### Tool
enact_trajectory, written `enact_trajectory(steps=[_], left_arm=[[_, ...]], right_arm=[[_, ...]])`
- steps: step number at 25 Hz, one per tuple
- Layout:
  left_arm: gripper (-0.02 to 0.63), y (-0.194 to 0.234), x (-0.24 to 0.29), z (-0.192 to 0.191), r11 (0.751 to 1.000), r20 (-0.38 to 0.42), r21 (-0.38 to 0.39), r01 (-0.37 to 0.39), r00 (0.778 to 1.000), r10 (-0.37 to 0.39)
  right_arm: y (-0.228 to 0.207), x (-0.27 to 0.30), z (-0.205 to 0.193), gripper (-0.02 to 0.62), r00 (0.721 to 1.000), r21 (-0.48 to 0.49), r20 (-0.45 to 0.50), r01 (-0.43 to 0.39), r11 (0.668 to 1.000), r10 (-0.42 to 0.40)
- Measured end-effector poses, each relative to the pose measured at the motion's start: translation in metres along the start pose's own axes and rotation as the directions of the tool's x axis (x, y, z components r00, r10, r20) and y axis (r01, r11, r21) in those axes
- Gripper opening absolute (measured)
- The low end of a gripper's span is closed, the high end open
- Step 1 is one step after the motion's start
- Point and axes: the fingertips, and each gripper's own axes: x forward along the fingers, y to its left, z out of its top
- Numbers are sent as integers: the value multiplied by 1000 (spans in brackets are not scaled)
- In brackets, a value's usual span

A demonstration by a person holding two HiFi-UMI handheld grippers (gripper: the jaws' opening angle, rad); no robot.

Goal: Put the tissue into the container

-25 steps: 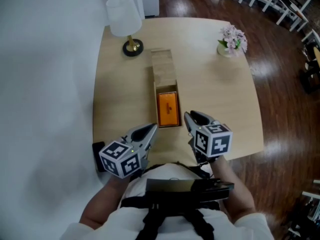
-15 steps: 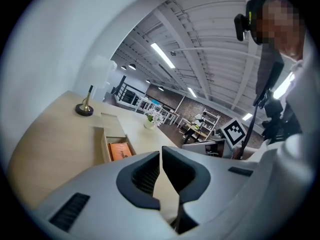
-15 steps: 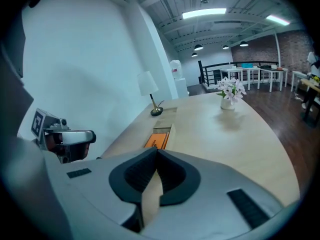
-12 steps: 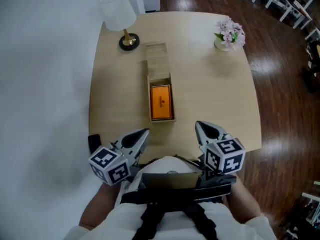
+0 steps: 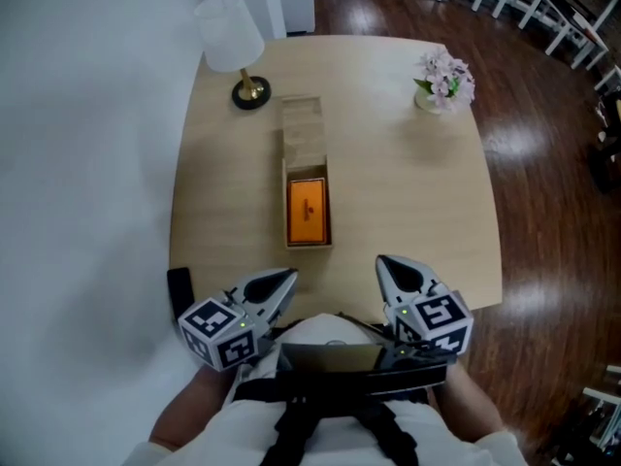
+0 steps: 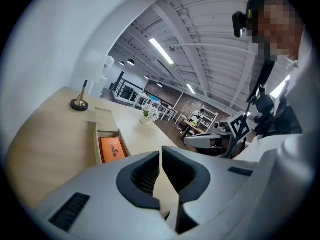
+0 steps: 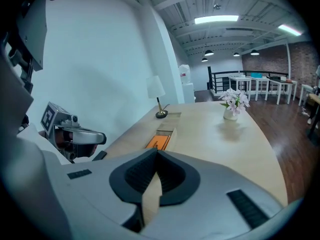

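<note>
A long wooden container [image 5: 305,168] lies lengthwise at the table's middle. Its lid [image 5: 302,126] covers the far half. An orange tissue pack [image 5: 308,211] lies in the uncovered near half, also seen in the left gripper view [image 6: 112,149] and the right gripper view [image 7: 155,143]. My left gripper [image 5: 288,278] hovers at the table's near edge, left of the container's near end, shut and empty [image 6: 161,156]. Level with it on the other side, my right gripper [image 5: 383,262] is shut too, with nothing between its jaws [image 7: 156,154].
A white lamp [image 5: 230,37] stands at the far left corner, just beyond the container. A vase of pink flowers [image 5: 444,78] sits at the far right. A small black object [image 5: 179,289] lies at the table's near left edge. Dark wooden floor surrounds the table.
Both grippers have drawn back from the container's near end toward the table's near edge and my body. The tissue pack stays in the container.
</note>
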Motion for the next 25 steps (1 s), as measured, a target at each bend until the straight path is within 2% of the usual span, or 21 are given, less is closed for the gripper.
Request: enact_trajectory(steps=[9, 25], left_arm=[[8, 7, -2, 0, 999, 3, -11, -37, 999, 37], [8, 15, -6, -3, 998, -14, -16, -66, 998, 66]], right_arm=[[7, 8, 0, 2, 999, -42, -27, -28, 999, 27], [12, 16, -3, 2, 998, -46, -47, -32, 998, 30]])
